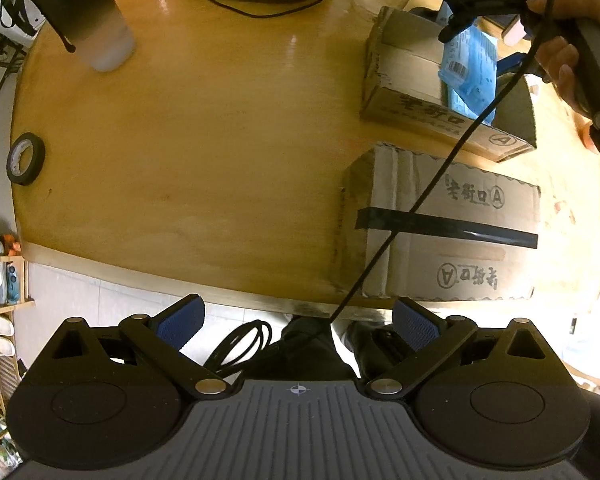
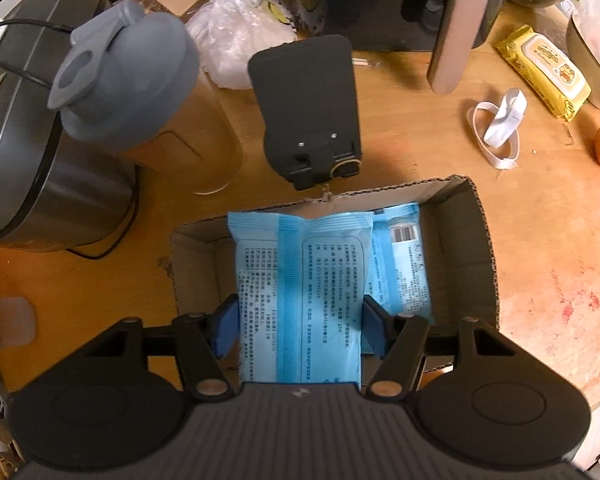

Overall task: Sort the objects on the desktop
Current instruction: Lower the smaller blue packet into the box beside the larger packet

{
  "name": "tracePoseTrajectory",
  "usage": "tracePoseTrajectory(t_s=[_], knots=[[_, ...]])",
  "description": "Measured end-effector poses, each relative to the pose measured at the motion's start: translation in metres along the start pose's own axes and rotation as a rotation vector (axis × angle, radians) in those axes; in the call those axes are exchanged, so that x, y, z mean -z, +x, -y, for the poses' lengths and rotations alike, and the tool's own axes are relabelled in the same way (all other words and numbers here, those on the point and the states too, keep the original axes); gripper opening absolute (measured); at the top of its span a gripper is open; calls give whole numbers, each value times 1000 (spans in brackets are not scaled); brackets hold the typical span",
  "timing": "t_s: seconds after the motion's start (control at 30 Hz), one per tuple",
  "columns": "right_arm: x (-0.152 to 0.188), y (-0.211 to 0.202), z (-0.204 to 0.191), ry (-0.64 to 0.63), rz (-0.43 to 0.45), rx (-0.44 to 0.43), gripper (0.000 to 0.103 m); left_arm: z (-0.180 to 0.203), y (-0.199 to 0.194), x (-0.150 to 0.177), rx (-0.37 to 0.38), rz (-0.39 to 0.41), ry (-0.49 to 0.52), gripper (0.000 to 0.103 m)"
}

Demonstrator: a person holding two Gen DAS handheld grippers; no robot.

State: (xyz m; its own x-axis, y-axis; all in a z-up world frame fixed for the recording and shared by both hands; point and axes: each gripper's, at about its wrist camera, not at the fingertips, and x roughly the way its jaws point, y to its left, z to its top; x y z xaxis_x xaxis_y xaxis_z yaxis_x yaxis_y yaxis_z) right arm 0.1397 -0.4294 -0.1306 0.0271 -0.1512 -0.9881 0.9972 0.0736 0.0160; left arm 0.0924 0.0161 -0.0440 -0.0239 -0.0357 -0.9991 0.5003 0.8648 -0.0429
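I have the round wooden bench under both cameras, and on it the open cardboard box is the sorting target, with a taped box shut beside it. From the right wrist view I judge the step in hand to be delivering a blue wipes packet into that box: the packet hangs over the box opening, above a second blue packet already lying inside. The right gripper is clamped on the packet, its blue pads pressed against both long edges at a partial opening. My next move, as I read it, calls for lowering the packet until it rests in the box, then spreading the jaws to let it go without dragging it out again. The left gripper hovers past the bench edge with its jaws wide apart and nothing between them. Still unsorted on the bench are the yellow wipes pack, the black tape roll and a white elastic band.
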Motion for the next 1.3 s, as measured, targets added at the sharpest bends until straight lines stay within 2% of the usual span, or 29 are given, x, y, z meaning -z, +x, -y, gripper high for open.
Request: tracePoseTrajectory(t_s=[0.63, 1.07, 1.3], knots=[[-1, 8, -26, -33, -14, -7, 62, -11, 2, -2, 0, -4, -54, 103], [1, 11, -32, -156, -28, 6, 62, -11, 2, -2, 3, -4, -61, 103], [2, 13, -32, -178, -35, 13, 62, -10, 0, -2, 3, -2, -57, 103]])
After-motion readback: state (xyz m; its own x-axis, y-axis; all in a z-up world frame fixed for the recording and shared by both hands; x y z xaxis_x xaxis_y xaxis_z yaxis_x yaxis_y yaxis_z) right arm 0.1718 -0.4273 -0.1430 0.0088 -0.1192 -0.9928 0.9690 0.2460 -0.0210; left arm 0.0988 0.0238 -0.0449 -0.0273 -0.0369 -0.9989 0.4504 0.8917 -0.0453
